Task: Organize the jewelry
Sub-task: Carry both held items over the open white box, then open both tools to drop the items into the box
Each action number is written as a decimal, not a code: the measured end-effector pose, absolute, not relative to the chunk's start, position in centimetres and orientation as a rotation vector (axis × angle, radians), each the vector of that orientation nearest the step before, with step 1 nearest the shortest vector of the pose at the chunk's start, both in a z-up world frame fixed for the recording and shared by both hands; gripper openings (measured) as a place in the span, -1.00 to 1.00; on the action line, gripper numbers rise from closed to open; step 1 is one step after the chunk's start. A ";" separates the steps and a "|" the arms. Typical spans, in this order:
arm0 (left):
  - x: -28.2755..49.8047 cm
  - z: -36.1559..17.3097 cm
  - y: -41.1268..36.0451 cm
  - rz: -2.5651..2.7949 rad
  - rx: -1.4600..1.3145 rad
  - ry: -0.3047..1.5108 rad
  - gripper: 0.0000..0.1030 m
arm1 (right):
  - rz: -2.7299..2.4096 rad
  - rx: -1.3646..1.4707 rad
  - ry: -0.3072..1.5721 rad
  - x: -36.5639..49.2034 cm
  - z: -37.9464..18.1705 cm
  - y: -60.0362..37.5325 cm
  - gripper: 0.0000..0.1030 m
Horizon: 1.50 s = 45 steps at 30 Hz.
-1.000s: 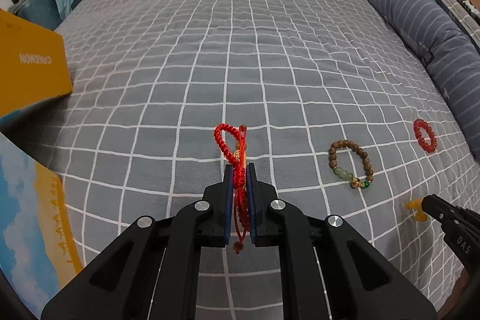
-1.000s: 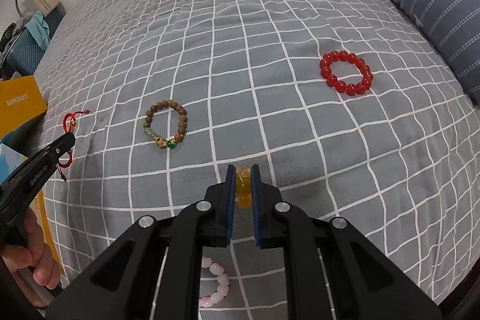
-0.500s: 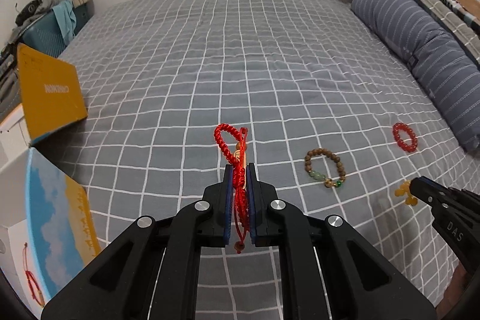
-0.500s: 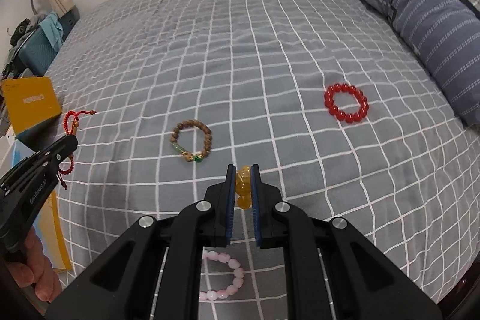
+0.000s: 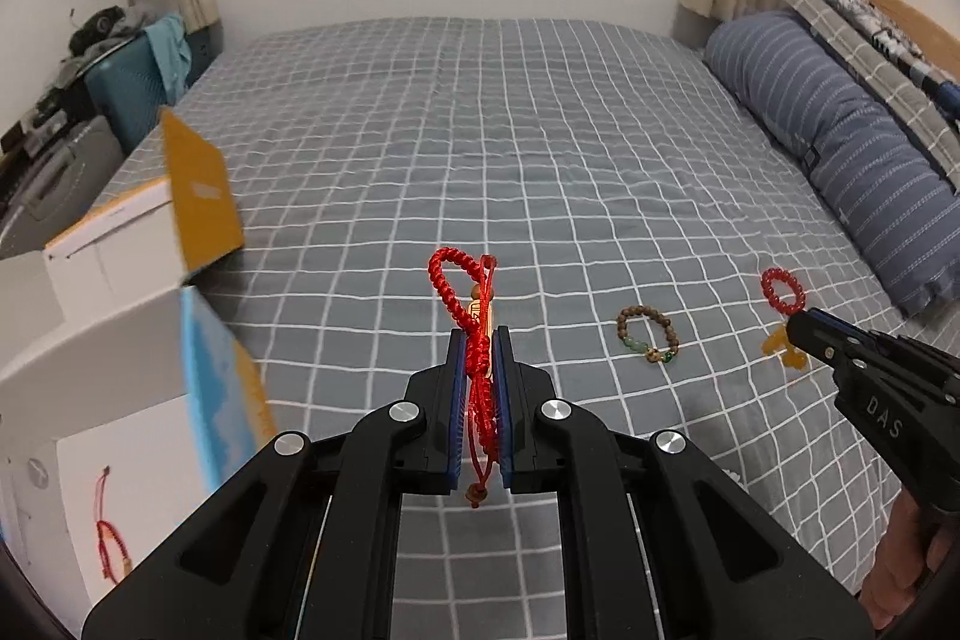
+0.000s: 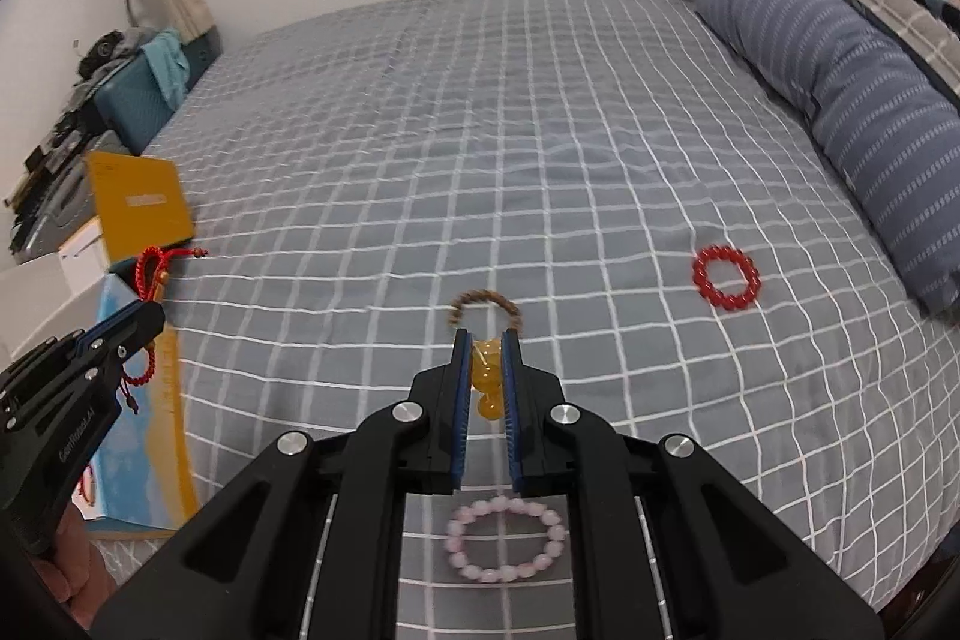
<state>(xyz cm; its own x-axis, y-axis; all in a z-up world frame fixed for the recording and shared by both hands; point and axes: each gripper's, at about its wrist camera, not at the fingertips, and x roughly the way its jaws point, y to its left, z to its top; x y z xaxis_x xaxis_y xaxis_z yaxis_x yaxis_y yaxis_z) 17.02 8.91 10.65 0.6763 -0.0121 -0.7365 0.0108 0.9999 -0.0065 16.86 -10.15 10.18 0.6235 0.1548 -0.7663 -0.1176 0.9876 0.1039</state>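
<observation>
My left gripper [image 5: 480, 334] is shut on a red braided cord bracelet [image 5: 465, 295] and holds it above the bed; it shows in the right wrist view [image 6: 150, 274] too. My right gripper [image 6: 486, 337] is shut on an amber bead bracelet [image 6: 486, 376], also seen in the left wrist view [image 5: 783, 347]. On the grey checked bedspread [image 5: 540, 160] lie a brown wooden bead bracelet [image 5: 648, 337], a red bead bracelet [image 6: 725, 278] and a pink bead bracelet [image 6: 505, 539]. An open white box [image 5: 72, 400] at the left holds another red cord bracelet [image 5: 111, 544].
The box has a yellow lid flap [image 5: 201, 199] and a blue and yellow side flap [image 5: 225, 388]. A blue striped pillow [image 5: 840, 142] lies along the right edge of the bed. A teal case [image 5: 135, 85] and clutter stand beyond the left edge.
Both grippers have risen and drawn back from the bedspread with their bracelets. The open box and more of the room have come into view.
</observation>
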 end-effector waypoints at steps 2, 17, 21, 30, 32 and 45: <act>16.4 11.2 9.7 -0.011 -0.005 0.825 -0.84 | 0.179 0.038 0.872 16.6 10.8 -9.1 -0.82; 11.2 14.5 21.9 0.156 -0.090 0.789 -0.84 | 0.425 -0.039 0.828 14.5 14.4 3.6 -0.82; 9.6 14.8 25.7 0.210 -0.120 0.782 -0.84 | 0.489 -0.070 0.815 13.6 15.0 7.8 -0.82; 6.2 14.1 31.6 0.307 -0.127 0.795 -0.84 | 0.619 -0.144 0.830 10.5 13.8 16.2 -0.82; 5.5 13.1 32.9 0.329 -0.130 0.812 -0.84 | 0.641 -0.156 0.843 9.7 13.1 17.6 -0.82; 3.2 6.4 38.2 0.414 -0.215 0.941 -0.81 | 0.664 -0.222 0.973 7.9 6.3 22.9 -0.82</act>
